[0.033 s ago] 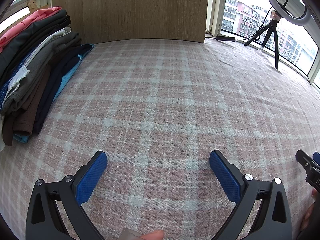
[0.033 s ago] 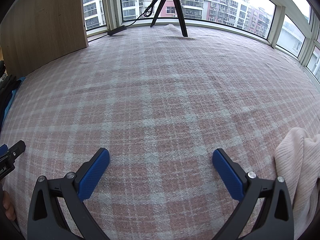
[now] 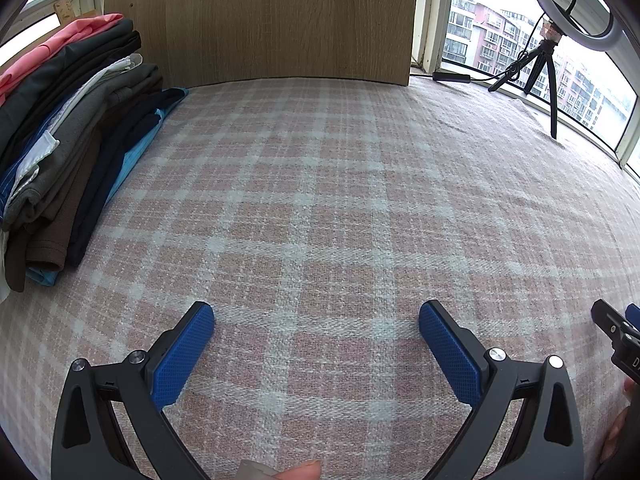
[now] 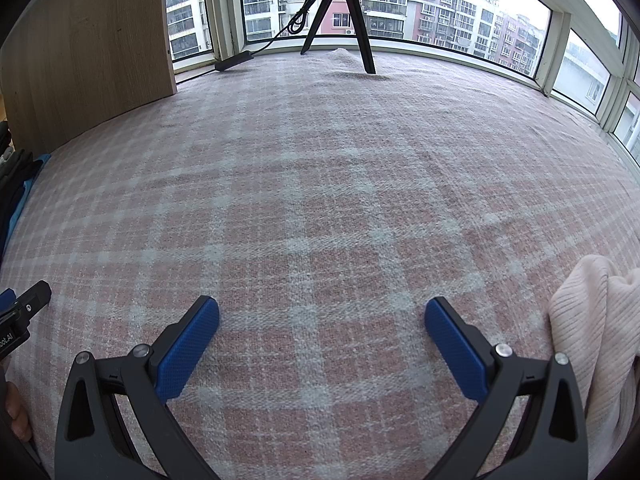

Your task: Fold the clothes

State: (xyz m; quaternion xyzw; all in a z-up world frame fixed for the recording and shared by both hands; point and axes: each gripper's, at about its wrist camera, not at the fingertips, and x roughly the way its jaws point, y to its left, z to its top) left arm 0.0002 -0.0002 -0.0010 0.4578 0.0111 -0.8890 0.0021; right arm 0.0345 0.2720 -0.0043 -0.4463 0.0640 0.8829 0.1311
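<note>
Both sets of jaws are being held wide apart with nothing between them. The left gripper [image 3: 316, 320] is being pointed down at a bare stretch of the pink plaid cover [image 3: 340, 200], and the right gripper [image 4: 322, 316] is being held over the same cover, just beside it.

The garment still to be folded, a pale pink ribbed garment [image 4: 588, 344], is being seen only at the lower right edge of the right wrist view, lying crumpled on the cover just beyond the right gripper's outer finger. It is not being touched by either gripper. Its long axis cannot be told, since most of it is being cut off by the edge of the picture.

The coming move is being judged to turn on this: the garment is lying to the right of both sets of jaws, and the right gripper is clearly the nearer one, with the left gripper lying on its far side. A reach to the right is likely being called for, so that the garment can be drawn onto the open middle of the cover.

A stack of folded clothes [image 3: 68, 136] is being kept well apart at the far left, beside a wooden board [image 3: 260, 20].
</note>
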